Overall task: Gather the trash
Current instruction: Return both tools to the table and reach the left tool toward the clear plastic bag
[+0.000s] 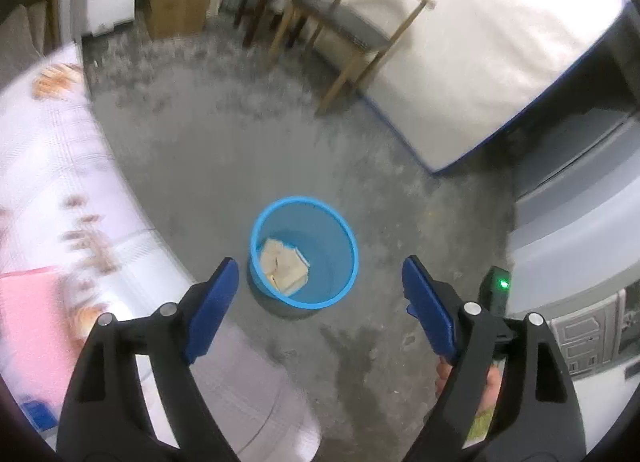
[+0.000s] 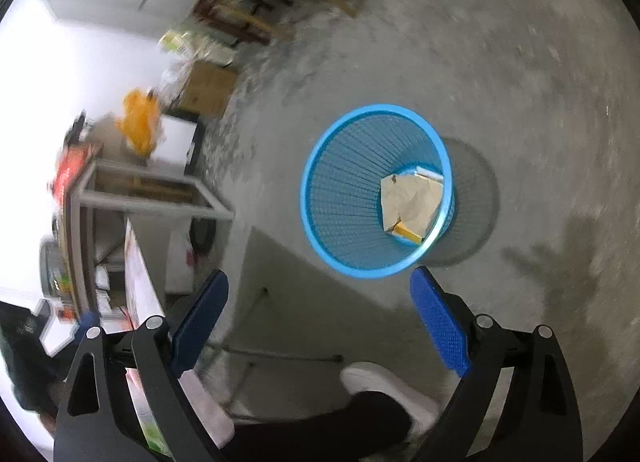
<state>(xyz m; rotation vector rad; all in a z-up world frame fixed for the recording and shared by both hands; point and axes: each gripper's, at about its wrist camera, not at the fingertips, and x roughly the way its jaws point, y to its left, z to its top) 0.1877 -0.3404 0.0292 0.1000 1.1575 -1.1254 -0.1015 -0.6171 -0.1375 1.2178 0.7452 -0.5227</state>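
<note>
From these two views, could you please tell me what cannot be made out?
- Left wrist view: items on the white table are motion-blurred.
- Both views: what lies under the crumpled paper in the blue basket is hidden by it.
- Right wrist view: shelf contents are blurred and overexposed.

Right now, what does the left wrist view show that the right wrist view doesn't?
Only the left wrist view shows the white mattress leaning by the wooden chair, the patterned bed cover and a pink item on it. Only the right wrist view shows the white shelf unit, the orange bag and the person's white shoe. Both show the blue basket on the concrete floor with a tan carton inside, and an open, empty gripper: left gripper, right gripper.
</note>
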